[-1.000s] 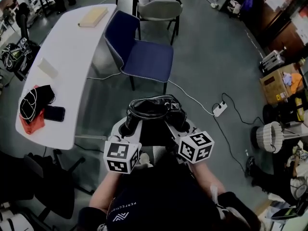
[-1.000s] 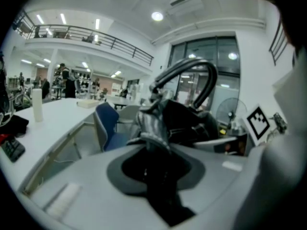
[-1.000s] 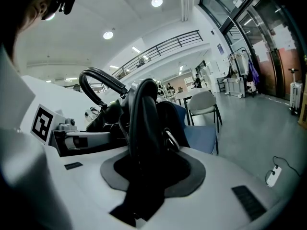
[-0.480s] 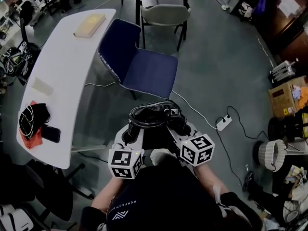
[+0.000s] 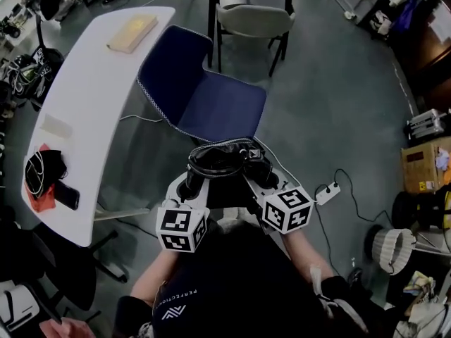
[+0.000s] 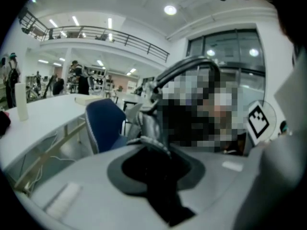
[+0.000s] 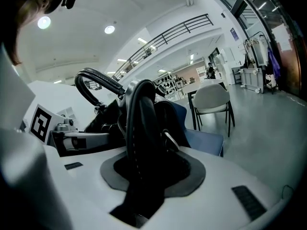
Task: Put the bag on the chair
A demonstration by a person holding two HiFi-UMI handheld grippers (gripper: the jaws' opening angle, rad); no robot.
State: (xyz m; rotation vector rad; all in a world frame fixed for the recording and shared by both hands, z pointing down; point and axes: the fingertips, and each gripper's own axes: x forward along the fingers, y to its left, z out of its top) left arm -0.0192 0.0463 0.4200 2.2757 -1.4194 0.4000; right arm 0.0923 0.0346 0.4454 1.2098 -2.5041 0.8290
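Fingers of the left gripper (image 5: 190, 183) and the right gripper (image 5: 265, 179) clench the black bag (image 5: 224, 162), held in the air just near of the blue chair (image 5: 224, 110), where a release too soon, short of it, could drop the bag to the floor (image 5: 331, 104).

Head view looks steeply down from above the person onto blue chair (image 5: 211, 108) and white table (image 5: 91, 97), both gripper views sit right behind their jaws facing forward, close in, all three sharing black bag (image 5: 225, 162) and chair.
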